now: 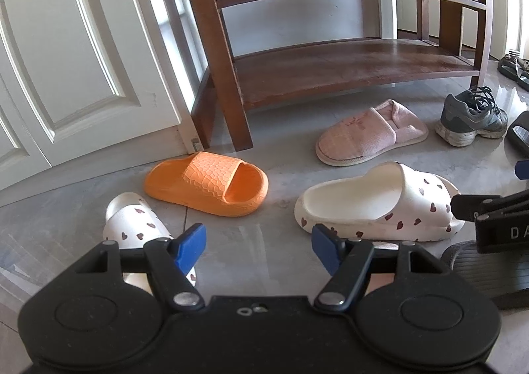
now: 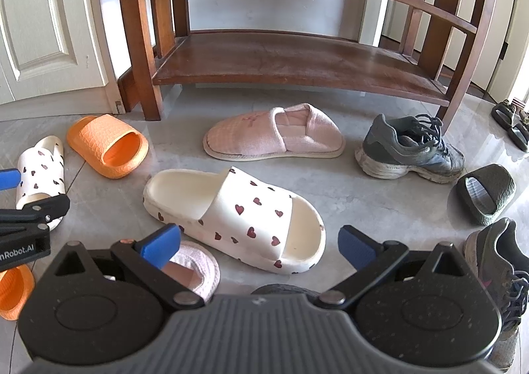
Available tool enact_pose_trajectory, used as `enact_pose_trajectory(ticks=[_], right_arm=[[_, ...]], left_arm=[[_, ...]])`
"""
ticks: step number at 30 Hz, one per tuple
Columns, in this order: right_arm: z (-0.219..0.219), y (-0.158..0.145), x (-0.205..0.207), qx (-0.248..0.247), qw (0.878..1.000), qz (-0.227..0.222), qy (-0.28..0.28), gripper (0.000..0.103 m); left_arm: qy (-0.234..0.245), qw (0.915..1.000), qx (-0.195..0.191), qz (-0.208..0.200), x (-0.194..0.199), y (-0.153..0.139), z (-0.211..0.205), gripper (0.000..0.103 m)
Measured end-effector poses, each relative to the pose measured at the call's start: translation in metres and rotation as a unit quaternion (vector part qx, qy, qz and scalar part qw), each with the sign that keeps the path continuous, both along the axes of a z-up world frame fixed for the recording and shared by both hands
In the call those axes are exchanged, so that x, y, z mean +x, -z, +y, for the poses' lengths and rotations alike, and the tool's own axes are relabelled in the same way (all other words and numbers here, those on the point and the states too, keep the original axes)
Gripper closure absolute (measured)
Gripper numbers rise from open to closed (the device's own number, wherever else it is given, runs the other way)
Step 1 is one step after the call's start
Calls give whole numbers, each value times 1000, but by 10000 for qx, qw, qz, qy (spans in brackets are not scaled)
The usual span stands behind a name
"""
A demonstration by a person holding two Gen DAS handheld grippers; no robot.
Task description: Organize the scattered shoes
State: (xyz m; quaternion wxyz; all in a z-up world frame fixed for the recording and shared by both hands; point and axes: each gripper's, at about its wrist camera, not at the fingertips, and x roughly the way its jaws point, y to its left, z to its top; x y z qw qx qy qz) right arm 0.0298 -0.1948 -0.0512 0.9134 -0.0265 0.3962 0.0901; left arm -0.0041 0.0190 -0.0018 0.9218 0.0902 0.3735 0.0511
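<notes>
Looks like nothing has been picked up yet, so I'd call this the very start: choosing a first shoe. Both sets of tongs are hanging over the floor, angled down at the mess. The left tongs are standing spread wide with nothing between the blue pads, and the right tongs are released too, gripping nothing.

The shoes are lying all over. Right ahead of the right tongs is a heart slide, toe pointing at the right pad. Its mate is sitting just beside the left pad of the left tongs, partly hidden under it. Beyond the left tongs is an orange slide, with another orange one off to the left of the right tongs. Farther ahead of the right tongs – a pink slipper, a second pink one tucked under the left pad. Off to the right are a grey sneaker, a dark slide and another sneaker.

The only container-ish thing is the wooden rack behind it all, and its bottom shelf is sitting bare. The higher shelves are cut off, so no idea there.

Next move, I'm guessing: dropping the right tongs onto the heart slide's strap or sidewall – the foam is thick, so the pads need to straddle one edge, not the whole shoe.
</notes>
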Motion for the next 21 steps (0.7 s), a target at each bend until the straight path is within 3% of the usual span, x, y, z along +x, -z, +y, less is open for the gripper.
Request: enact_pose_trajectory(ticks=[5,8,10,14,21], right_arm=[[3,1,3,2,10000,-26,-54,0],[6,1,1,60,10000,-9,-39,0],[9,3,3,81,9999,-5,-66,0],[21,6,5,63,9998,21,-177,0],[43,10,7,-90,9986,-106,-519,0]], left_arm=[[101,9993,-156,-317,-15,-8,23,33],[58,9978,32,-653,-31,-9,37,33],[-131,9955,417,-846,-47,-4,52,33],[-436,9955,551,-641,-68,9,79,33],[-539,9964,591,-272,-101,27,106,36]])
